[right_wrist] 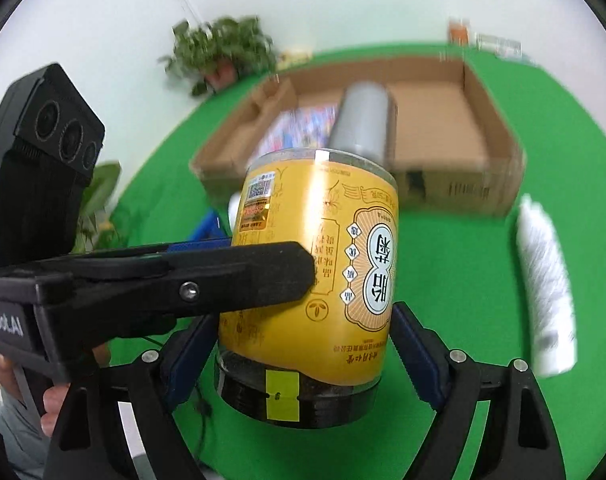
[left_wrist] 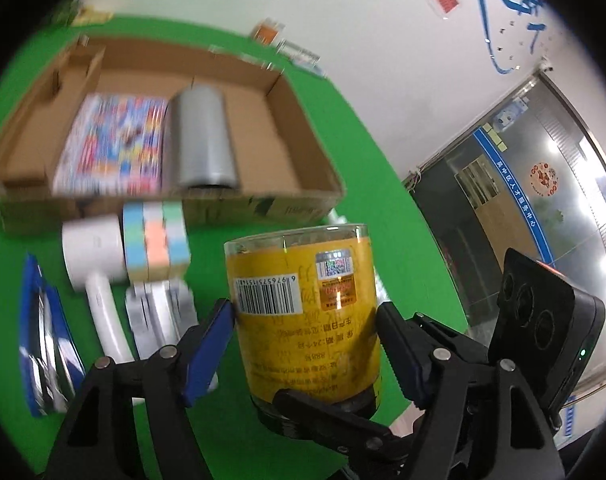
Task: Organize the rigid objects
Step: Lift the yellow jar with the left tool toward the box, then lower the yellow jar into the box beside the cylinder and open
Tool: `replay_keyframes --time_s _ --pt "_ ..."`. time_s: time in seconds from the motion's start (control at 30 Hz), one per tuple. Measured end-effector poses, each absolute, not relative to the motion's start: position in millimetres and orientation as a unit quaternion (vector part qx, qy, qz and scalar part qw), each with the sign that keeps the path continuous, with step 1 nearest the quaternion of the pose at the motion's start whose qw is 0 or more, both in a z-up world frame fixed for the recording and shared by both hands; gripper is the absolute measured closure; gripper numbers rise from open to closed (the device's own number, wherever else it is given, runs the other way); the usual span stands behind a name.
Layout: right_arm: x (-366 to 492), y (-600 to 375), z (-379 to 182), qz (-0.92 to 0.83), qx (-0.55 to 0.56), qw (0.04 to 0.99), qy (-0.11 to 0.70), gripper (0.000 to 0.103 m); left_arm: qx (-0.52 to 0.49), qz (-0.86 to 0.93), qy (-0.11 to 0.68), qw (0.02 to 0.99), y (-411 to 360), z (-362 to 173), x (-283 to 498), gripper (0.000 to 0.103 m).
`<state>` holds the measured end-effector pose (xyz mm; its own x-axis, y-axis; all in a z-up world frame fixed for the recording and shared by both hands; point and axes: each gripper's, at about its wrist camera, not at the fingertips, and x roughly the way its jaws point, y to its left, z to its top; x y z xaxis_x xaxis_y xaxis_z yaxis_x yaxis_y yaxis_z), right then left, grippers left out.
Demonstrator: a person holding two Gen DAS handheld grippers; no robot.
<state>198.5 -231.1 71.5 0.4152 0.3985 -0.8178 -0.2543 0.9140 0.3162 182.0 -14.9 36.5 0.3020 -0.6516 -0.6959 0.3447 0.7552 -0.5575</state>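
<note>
Jar [left_wrist: 303, 312] with yellow label sits mid-frame, both tools clamped on it: left tool [left_wrist: 307, 312] at mid-body, right tool [right_wrist: 303, 344] near its dark lid. We judge it rigid, slick, breakable; grip the label. Only the left view shows loose items beside the cardboard box [left_wrist: 295, 120]
</note>
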Motion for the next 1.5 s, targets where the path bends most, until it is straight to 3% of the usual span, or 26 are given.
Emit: replay_keyframes --time_s 0.33,0.63,1.07,1.5 --pt "280 -236 155 0.17 0.046 0.89 0.421 0.02 -0.095 -0.331 0.433 0.833 -38 121 261 0.03" --pt "374 -258 176 0.166 0.056 0.879 0.443 0.02 -0.097 -0.332 0.445 0.826 -59 121 334 0.03" --pt "450 -283 71 0.165 0.073 0.811 0.556 0.02 -0.132 -0.304 0.563 0.757 -79 19 386 0.03" --pt "458 -294 -2 0.152 0.058 0.768 0.619 0.02 -0.144 -0.286 0.63 0.708 -87 -34 397 0.031"
